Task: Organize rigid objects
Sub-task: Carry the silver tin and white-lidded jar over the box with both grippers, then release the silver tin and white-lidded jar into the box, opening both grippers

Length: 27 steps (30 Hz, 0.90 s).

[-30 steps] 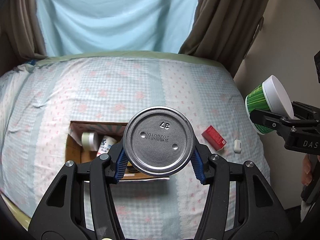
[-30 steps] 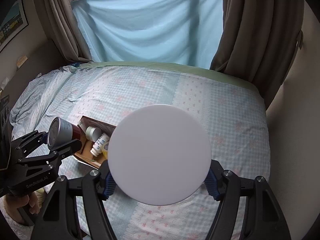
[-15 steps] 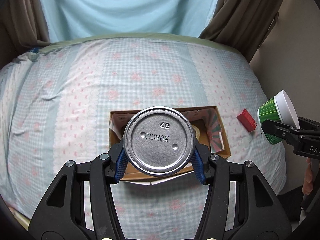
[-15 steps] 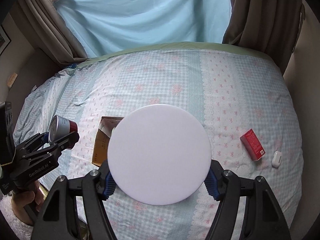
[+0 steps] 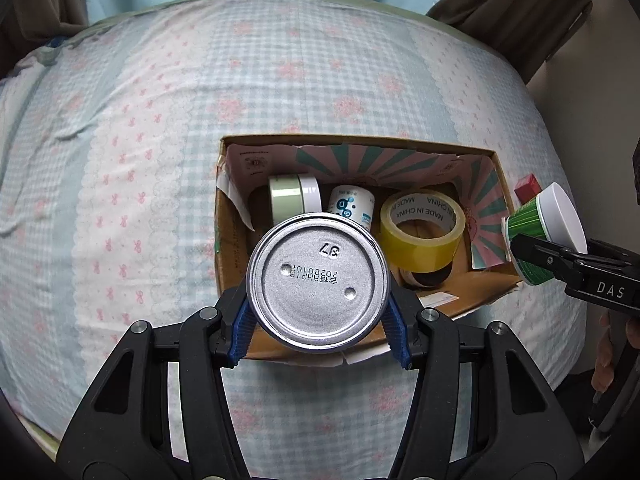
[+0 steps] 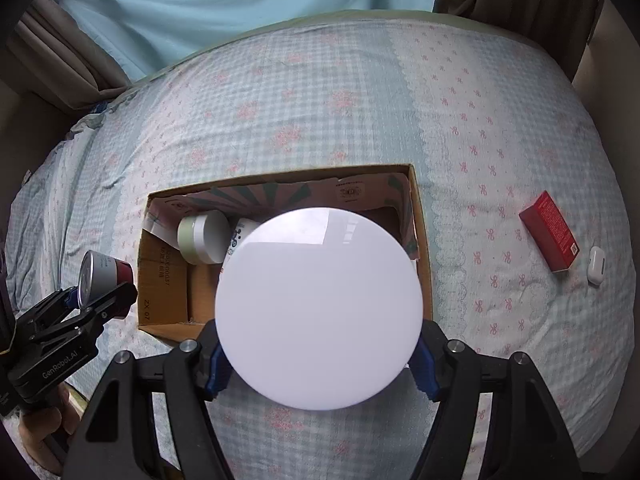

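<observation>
Cardboard box, lying just ahead of both sets of jaws, already holds a tape roll, a pale jar and a small white bottle. Left gripper is clamped on a ribbed metal can; right gripper is clamped on a smooth white-lidded tub. Both await placement. Right of the right jaws, a red carton and white case remain on the checked bedspread.

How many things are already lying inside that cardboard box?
3 visible in the cardboard box: a pale green jar at the left, a white bottle beside it, and a yellow tape roll at the right. The held can may hide more.
</observation>
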Motion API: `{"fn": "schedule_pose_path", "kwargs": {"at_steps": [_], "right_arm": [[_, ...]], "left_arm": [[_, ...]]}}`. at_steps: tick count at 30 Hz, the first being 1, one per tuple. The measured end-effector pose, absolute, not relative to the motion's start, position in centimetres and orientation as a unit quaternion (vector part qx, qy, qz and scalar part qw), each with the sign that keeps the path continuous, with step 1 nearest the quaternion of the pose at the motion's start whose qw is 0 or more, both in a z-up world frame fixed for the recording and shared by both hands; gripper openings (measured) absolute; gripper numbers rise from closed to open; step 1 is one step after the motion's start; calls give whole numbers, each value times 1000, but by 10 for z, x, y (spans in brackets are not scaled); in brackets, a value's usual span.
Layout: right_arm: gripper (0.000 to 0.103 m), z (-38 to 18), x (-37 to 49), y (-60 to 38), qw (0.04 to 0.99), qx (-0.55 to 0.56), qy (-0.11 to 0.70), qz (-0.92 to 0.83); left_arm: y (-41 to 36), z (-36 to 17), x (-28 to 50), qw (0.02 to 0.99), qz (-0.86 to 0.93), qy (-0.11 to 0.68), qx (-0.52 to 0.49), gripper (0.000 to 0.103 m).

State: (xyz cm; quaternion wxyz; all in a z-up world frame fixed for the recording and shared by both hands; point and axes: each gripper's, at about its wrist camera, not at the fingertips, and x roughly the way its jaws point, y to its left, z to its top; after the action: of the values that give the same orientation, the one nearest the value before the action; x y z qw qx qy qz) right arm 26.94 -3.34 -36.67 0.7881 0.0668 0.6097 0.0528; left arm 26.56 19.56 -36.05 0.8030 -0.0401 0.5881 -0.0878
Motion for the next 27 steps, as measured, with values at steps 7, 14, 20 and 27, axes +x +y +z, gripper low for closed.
{"fn": "schedule_pose_path", "kwargs": {"at_steps": [7,14,20,27], "right_arm": [[67,-408,273,-39,774,52,630,39],[68,-423,278,-39,781,28,623,33],[98,-413,277,-48,808,54,586,33],[103,-408,269,-58,816,56,575,26]], "left_arm": [[187,-402,278,788,-92,609,-19,50],[183,-414,282,788,-81,610,0,51],[176,-407,279,796,-100,597,3,103],[175,-408,269,784,-94,614,-4,103]]}}
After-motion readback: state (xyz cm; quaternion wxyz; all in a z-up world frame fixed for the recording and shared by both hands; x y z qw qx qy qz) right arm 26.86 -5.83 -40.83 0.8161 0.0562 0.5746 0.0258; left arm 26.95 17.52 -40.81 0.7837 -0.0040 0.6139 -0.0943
